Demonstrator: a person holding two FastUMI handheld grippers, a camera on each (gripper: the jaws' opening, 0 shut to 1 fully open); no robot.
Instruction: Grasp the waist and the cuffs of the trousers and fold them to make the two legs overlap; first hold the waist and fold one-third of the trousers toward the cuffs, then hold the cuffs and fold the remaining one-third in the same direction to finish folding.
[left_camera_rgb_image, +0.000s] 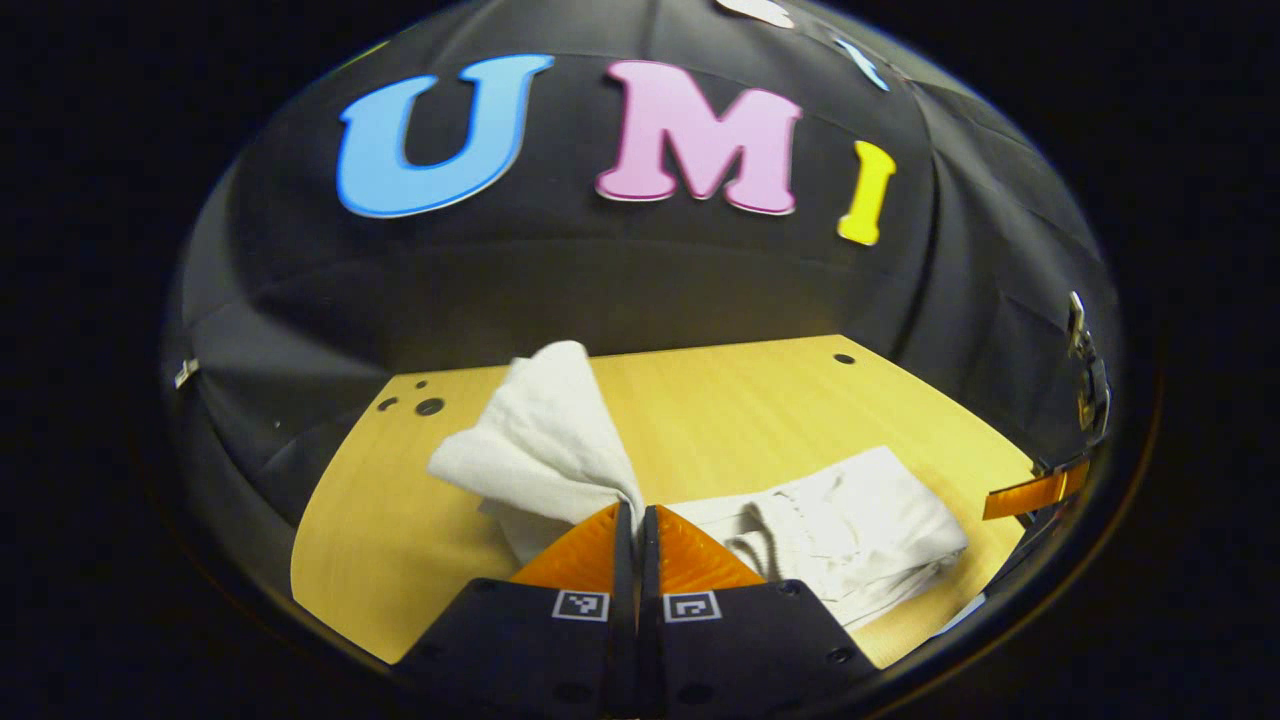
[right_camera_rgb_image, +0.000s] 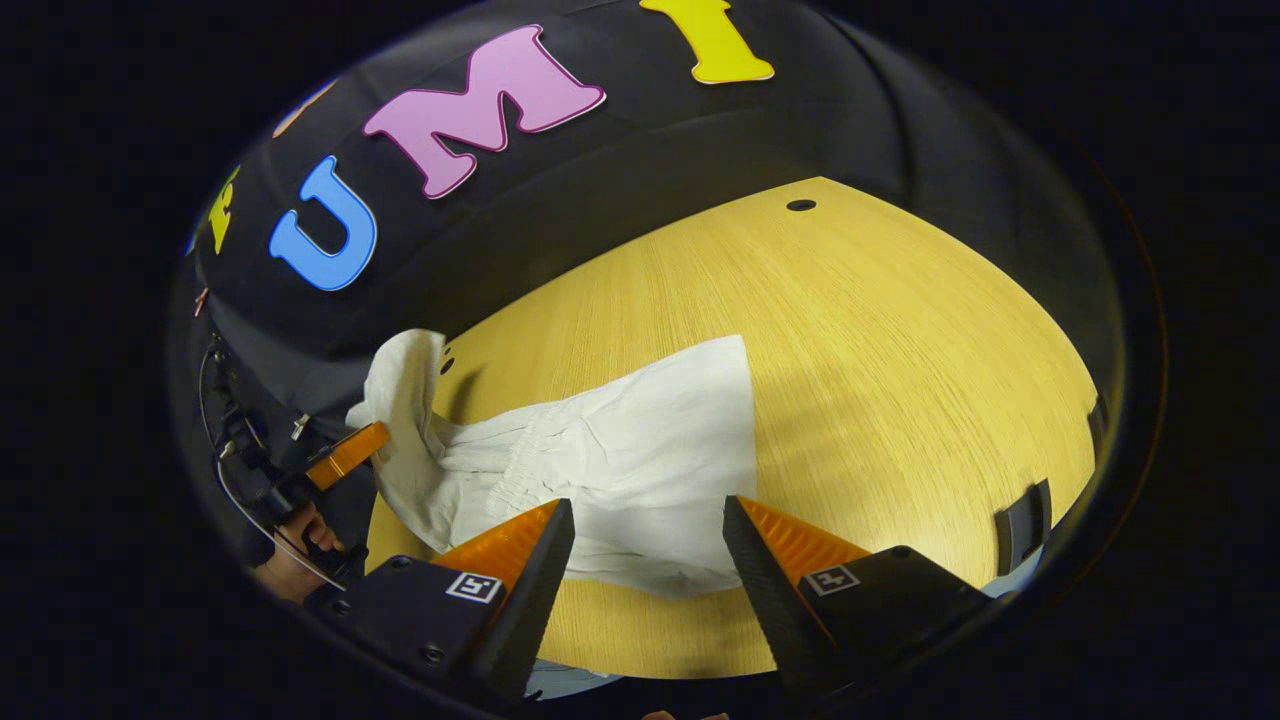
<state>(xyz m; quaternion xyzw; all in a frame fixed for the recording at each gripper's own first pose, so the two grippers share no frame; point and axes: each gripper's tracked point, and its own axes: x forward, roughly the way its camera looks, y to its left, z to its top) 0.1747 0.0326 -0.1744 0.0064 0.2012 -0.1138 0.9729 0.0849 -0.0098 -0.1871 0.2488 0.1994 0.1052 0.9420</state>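
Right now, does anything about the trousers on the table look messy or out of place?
Yes. The trousers lie rumpled on the table, not flat. The left gripper is shut on a bunched fold, lifting it into a crumpled peak. The right gripper is open above the cloth's near edge.

Trousers (right_camera_rgb_image: 640, 450): off-white woven cloth, matt, soft, creased, with fine gathers at the elastic waist. Desk (right_camera_rgb_image: 900, 360): pale wood-grain surface, smooth, with a slight satin sheen; fine straight grain lines run across it, and small dark round holes sit near its far edge. Left tool (left_camera_rgb_image: 636, 530): fingers ribbed on the outer faces, apparently plastic; body matt, hard.
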